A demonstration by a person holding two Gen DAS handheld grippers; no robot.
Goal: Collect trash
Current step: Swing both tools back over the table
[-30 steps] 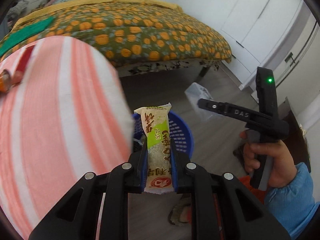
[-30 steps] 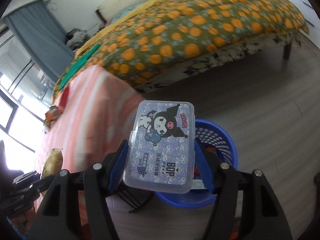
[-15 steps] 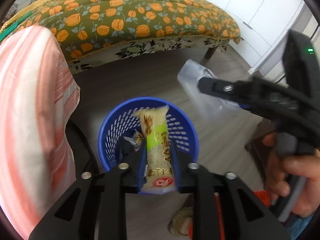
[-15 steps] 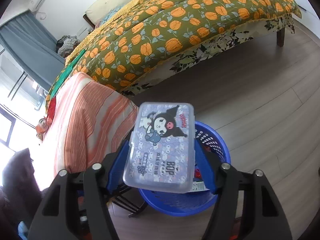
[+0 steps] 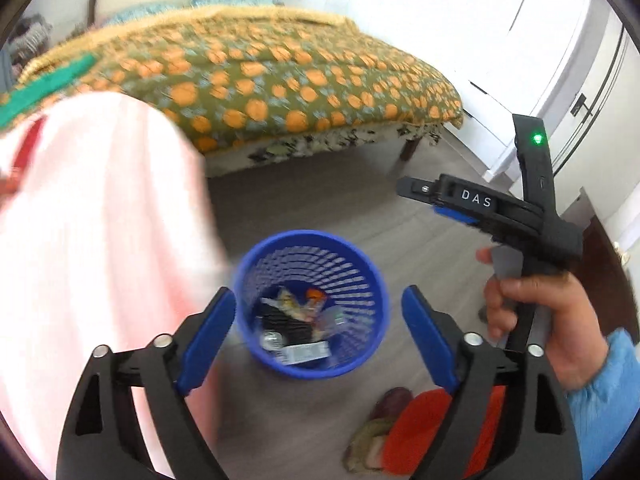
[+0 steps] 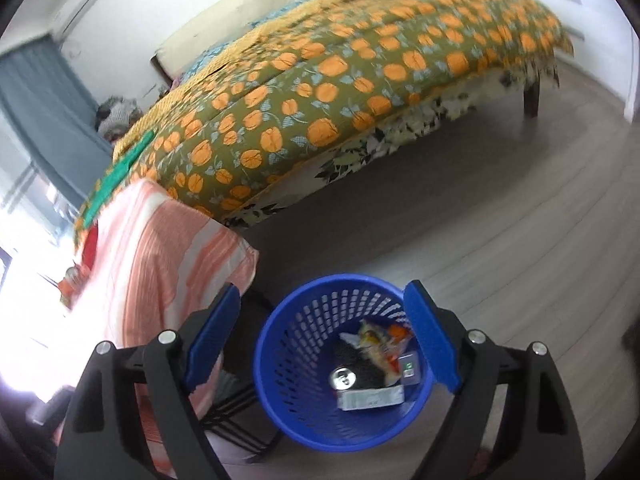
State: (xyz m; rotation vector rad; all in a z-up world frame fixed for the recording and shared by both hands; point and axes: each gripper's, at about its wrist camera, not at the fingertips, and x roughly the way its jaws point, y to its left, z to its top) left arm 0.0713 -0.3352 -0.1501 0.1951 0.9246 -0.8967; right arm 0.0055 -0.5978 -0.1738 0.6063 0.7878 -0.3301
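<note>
A blue mesh waste basket [image 5: 372,276] stands on the wood floor beside the table; it also shows in the right wrist view [image 6: 280,336]. Inside lie a snack wrapper [image 6: 370,398], a can [image 6: 342,380], a small clear box [image 6: 410,368] and other wrappers [image 6: 380,344]. My left gripper [image 5: 318,330] is open and empty above the basket. My right gripper [image 6: 326,340] is open and empty above the basket; from the left wrist view I see it [image 5: 460,200] held to the right.
A table with an orange-and-white striped cloth [image 6: 160,264] stands left of the basket, with items at its far end [image 6: 72,280]. A bed with an orange-flowered cover [image 6: 320,80] lies behind. White closets [image 5: 480,40] are at right. Slippers [image 5: 400,436] lie on the floor.
The left gripper opened and let go of the snack wrapper. The right gripper opened and let go of the cartoon-print box. Both now lie in the basket.
</note>
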